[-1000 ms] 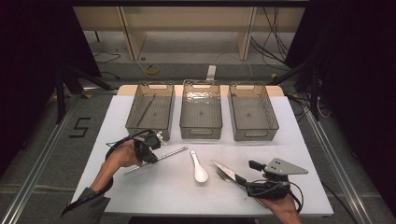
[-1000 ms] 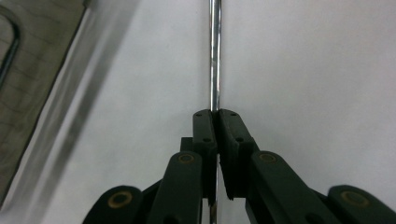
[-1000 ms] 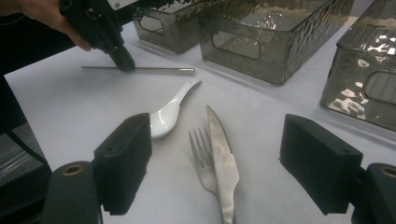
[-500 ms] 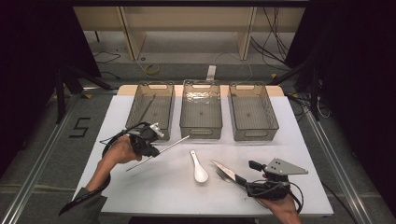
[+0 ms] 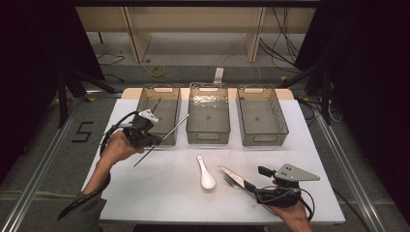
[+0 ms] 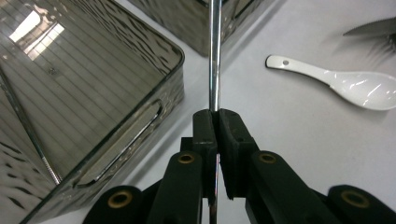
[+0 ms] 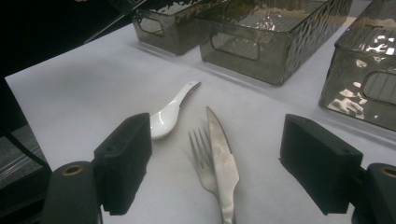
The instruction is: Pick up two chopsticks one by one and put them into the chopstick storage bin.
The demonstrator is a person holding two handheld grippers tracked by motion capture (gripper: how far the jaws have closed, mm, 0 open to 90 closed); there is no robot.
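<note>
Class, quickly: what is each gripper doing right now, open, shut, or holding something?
Left gripper: shut on the metal chopstick.
Right gripper: open, holding nothing, above the knife and fork.

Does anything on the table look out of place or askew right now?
Only small things: the knife lies partly across the fork instead of beside it, and a thin metal stick leans slanted inside the left bin. Nothing looks spilled or damaged.

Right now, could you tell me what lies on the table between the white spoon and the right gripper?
The knife and fork, side by side, seen in the high view, between the spoon and right gripper.
</note>
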